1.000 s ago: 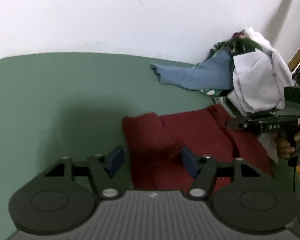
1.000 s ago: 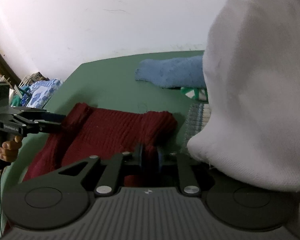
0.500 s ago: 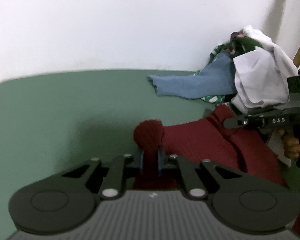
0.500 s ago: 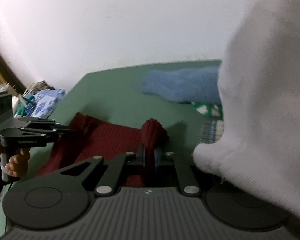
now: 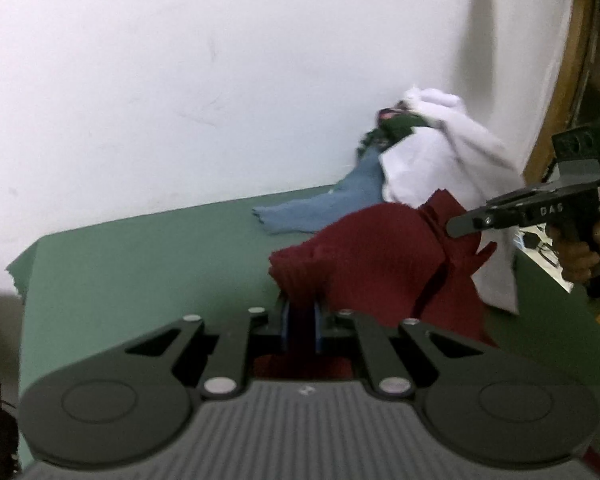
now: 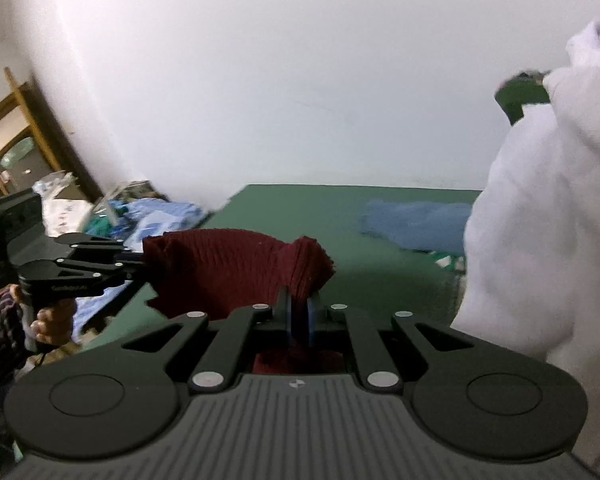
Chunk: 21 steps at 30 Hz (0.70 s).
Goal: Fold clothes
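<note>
dark red ribbed garment (image 5: 380, 248) | green table (image 5: 140, 264) | blue cloth (image 5: 324, 212) | white cloth (image 6: 540, 240)

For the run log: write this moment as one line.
left gripper: shut on red garment | right gripper: shut on red garment | garment: raised off green table | fold: not yet done

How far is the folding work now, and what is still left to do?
Done: nothing looks folded yet. In hand: the left gripper and the right gripper are each shut on an edge of the red sweater, which hangs between them above the green table. Left: folding this sweater, then the blue cloth and the white garment heaped by the wall.
</note>
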Each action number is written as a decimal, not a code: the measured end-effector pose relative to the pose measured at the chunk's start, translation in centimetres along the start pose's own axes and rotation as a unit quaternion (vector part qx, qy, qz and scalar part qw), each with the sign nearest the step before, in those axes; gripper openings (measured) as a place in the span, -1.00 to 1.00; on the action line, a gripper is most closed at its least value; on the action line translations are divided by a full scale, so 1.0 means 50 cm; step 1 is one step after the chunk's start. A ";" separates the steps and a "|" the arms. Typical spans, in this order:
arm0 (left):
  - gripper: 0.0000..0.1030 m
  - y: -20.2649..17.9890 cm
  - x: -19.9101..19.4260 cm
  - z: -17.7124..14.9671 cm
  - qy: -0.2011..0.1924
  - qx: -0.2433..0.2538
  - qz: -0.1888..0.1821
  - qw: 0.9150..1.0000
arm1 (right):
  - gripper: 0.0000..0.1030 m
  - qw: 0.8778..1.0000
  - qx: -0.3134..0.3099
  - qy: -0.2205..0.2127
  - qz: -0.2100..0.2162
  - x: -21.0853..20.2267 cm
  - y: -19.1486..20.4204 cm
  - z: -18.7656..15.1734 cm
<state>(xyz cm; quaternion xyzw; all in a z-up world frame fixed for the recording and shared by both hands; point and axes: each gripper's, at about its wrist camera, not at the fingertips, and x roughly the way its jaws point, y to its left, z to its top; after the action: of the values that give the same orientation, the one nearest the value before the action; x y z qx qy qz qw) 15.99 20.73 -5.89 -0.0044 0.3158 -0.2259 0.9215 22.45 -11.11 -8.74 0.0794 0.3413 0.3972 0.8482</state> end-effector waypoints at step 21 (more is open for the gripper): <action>-0.90 -0.192 -0.152 -0.280 0.125 0.024 0.011 0.992 | -0.84 0.989 -0.093 0.111 -0.011 -0.104 0.161 -0.285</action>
<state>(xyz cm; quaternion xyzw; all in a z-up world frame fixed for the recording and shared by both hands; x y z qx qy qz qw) -1.47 17.20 -11.24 0.0494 0.4232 -0.2219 0.8770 5.96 -11.41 -13.53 -0.0482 0.3953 0.4246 0.8131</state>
